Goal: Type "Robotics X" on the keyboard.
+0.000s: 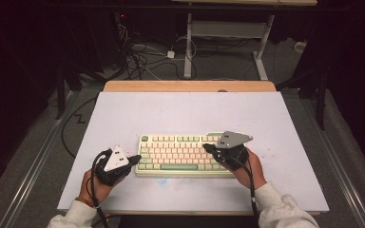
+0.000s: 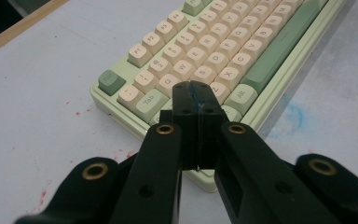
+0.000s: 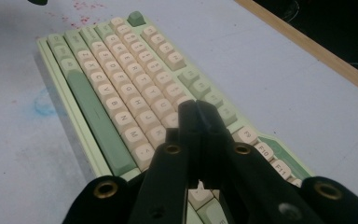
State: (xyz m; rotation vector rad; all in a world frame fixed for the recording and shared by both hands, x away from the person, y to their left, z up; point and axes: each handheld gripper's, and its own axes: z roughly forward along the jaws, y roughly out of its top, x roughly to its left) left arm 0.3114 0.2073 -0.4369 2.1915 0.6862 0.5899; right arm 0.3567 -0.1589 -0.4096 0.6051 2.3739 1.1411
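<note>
**Closed tips poised over the keys**

A dim room with cables on the floor surrounds a pale worktop [image 1: 123, 114] with a wooden far edge, speckled red and smudged blue. On it, near the person's side and about centred, lies a cream-and-green keyboard [image 1: 180, 154], flat and square to the edge.

The left hand-held gripper [image 1: 135, 160] sits at the keyboard's left end, jaws clenched together on nothing; in the left gripper view its tips [image 2: 195, 95] hang over the keys near Tab. The right hand-held gripper [image 1: 208, 148] is over the right part of the key field, likewise clenched and empty, its tips [image 3: 196, 114] above the keys toward that end.

The step in hand looks like typing with closed tips used as pokers. Whether either tip touches a key I cannot tell. The next move calls for a short, straight dip onto one keycap, centred so neighbours stay unpressed.
</note>
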